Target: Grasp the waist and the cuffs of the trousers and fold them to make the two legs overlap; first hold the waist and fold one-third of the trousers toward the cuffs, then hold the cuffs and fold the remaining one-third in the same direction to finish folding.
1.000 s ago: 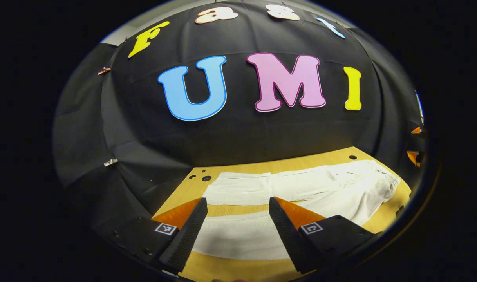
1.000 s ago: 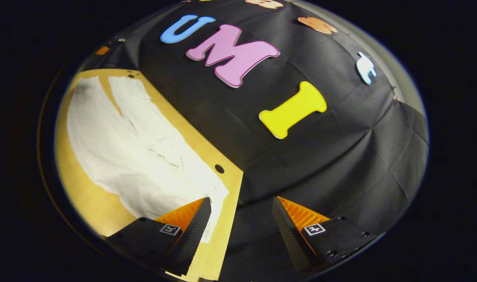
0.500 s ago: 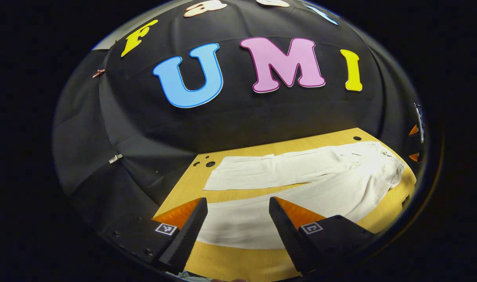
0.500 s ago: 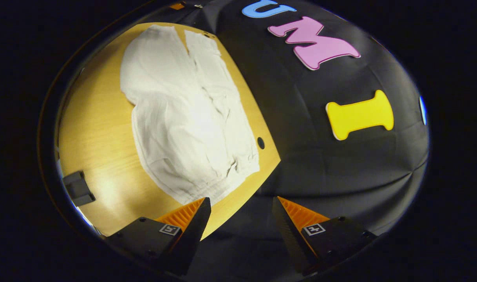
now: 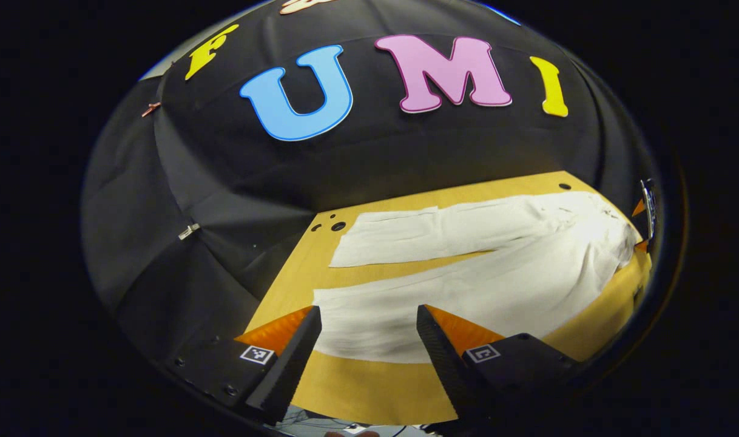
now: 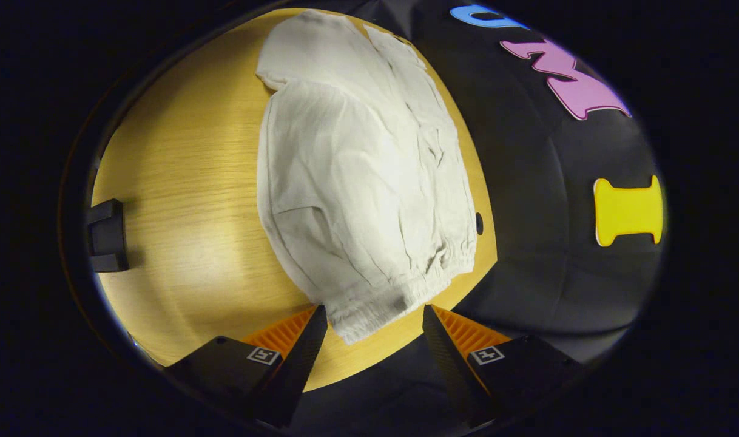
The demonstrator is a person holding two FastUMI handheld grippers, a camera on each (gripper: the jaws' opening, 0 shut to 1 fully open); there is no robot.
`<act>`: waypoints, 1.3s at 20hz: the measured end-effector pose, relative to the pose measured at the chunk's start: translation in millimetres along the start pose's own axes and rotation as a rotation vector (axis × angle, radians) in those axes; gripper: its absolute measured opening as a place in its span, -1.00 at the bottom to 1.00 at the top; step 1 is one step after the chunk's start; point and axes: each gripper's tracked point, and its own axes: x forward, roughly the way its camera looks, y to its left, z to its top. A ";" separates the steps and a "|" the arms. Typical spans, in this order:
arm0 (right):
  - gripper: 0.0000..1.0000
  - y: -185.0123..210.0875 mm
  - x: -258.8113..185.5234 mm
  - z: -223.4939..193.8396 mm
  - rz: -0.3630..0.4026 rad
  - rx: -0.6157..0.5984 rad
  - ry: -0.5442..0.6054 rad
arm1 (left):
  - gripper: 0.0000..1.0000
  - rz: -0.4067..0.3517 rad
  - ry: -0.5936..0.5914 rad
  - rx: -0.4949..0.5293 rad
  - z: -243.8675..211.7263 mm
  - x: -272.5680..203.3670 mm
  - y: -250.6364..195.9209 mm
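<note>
While the white trousers (image 5: 466,279) lie flat on the desk (image 5: 369,388), legs apart, the left gripper (image 5: 368,340) hovers wide by a cuff and the right gripper (image 6: 374,340) hovers wide at the waist (image 6: 400,291), so I'd say next they pinch and stack the legs.

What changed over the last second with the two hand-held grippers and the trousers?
The right hand-held gripper swung from the booth wall toward the waistband, now lined up between its open fingers. The left hand-held gripper tilted downward, taking in more of the trousers. Nothing was grasped. The trousers stayed flat, legs apart, on the wooden table.
</note>
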 end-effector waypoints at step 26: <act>-0.85 -3.6 35.6 -2.1 0.038 0.000 0.138 | 0.94 -0.253 0.256 1.077 -165.5 131.2 115.4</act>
